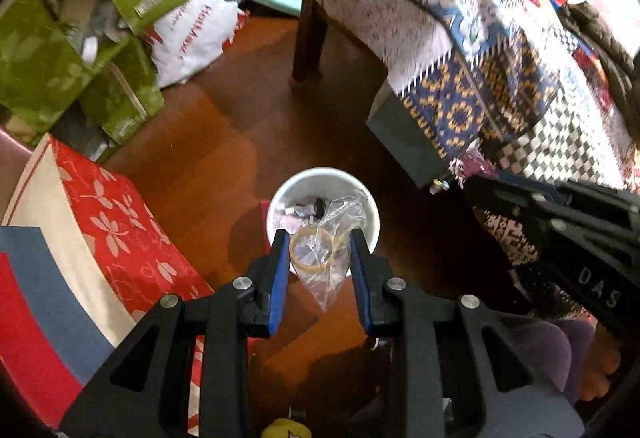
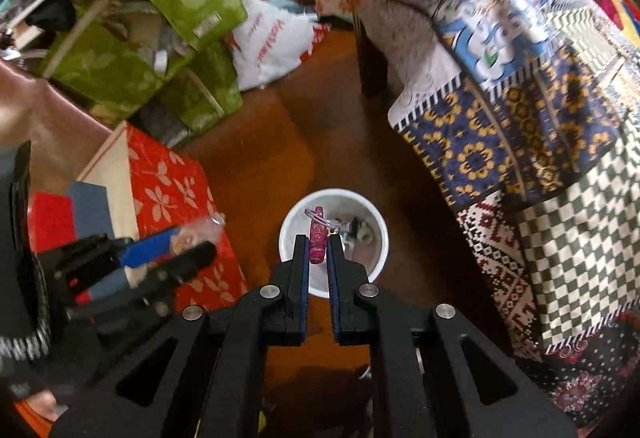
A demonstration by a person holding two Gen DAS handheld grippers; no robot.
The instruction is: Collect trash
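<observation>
A white trash cup (image 1: pixel 372 213) stands on the wooden floor with bits of trash inside; it also shows in the right wrist view (image 2: pixel 376 238). My left gripper (image 1: pixel 320 244) hovers over its near rim, shut on a clear plastic bag (image 1: pixel 326 258) with a yellowish ring in it. My right gripper (image 2: pixel 318 244) is above the cup, shut on a pink patterned strip (image 2: pixel 318 240) with a purple loop at its top. The left gripper (image 2: pixel 188 246) with the bag also shows at the left of the right wrist view.
A quilt-covered table (image 2: pixel 500 77) with a dark leg (image 1: pixel 308 37) stands to the right. Green boxes (image 1: pixel 52 49) and a red flowered box (image 2: pixel 168 181) crowd the left. A white bag (image 1: pixel 192 33) lies behind them. Bare floor (image 1: pixel 224 141) lies beyond the cup.
</observation>
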